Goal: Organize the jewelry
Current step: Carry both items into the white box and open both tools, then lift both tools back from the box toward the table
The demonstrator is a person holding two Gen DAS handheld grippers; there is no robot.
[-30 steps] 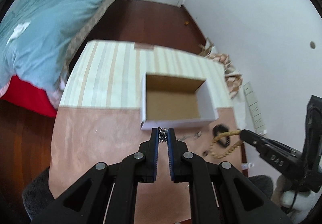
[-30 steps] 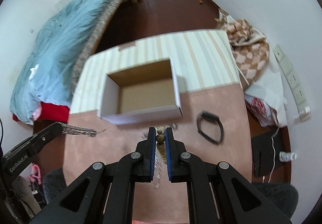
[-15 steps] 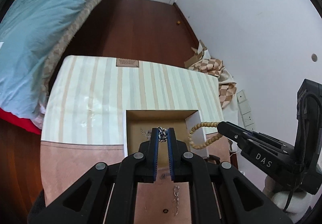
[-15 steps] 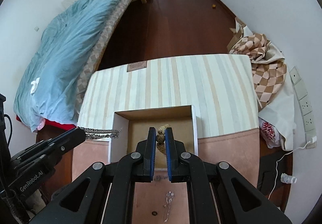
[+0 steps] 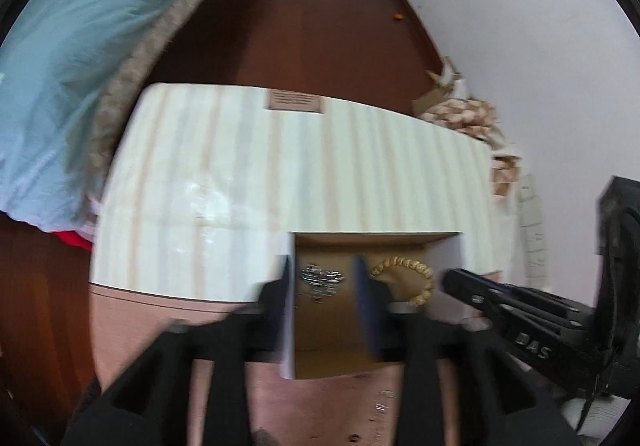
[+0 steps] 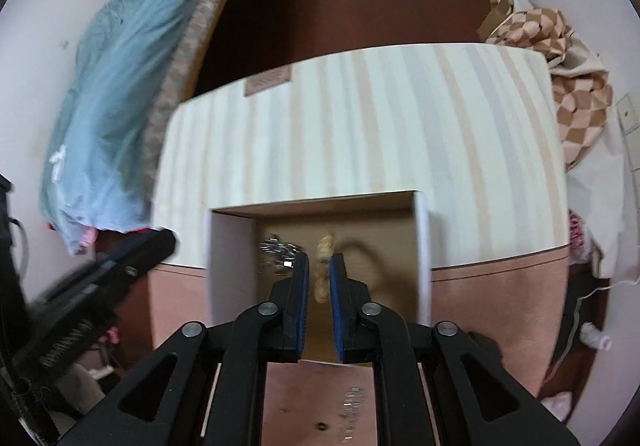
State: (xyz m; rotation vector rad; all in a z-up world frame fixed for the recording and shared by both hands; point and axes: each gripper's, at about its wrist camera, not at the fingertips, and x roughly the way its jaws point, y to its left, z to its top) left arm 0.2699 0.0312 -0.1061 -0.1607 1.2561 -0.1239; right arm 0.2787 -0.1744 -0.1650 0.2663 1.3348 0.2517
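Cardboard box (image 5: 376,330) beneath both opening claws: left claw (image 5: 326,286) wide above silver chain (image 5: 322,280), right claw (image 6: 319,278) narrow around beaded bracelet (image 6: 325,266); release gently, lift straight.

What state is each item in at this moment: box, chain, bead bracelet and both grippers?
Cardboard box: open-topped, upright on the table.
Silver chain: released, in the box.
Bead bracelet: inside the box, one end between the right fingers.
Left gripper: opening, chain below its spread fingers.
Right gripper: opening around the bracelet.
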